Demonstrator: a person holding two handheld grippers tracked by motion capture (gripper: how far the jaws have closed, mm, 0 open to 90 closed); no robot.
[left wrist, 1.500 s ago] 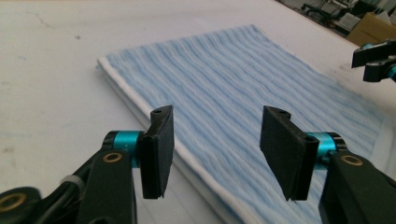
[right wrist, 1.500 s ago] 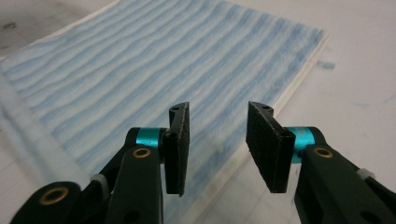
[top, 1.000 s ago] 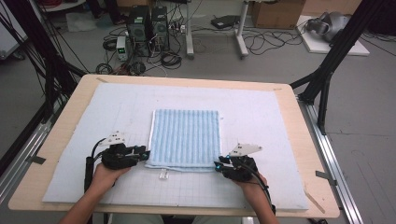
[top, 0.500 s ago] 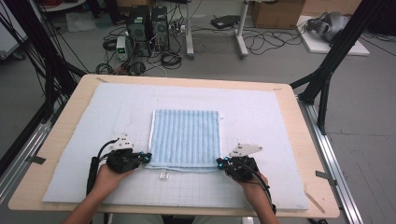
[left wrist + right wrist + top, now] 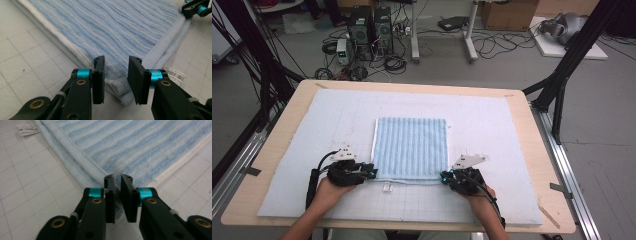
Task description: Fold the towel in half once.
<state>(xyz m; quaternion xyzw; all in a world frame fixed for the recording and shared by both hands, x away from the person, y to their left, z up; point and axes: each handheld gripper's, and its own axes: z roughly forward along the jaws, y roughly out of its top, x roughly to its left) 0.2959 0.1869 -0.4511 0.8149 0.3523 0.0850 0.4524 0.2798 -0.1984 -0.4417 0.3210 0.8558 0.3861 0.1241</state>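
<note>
We pinch the near corners of the folded blue striped towel [image 5: 412, 147] lying mid-mat [image 5: 502, 120]: right gripper [image 5: 117, 181] clamped tight, left gripper [image 5: 116, 66] just eased apart, cloth loose between. Next, likely: re-close left, then lift evenly.

Towel [image 5: 412, 146] light blue, striped, white edging; mat [image 5: 502, 125] white, grey grid; tongs [image 5: 116, 80] black.
</note>
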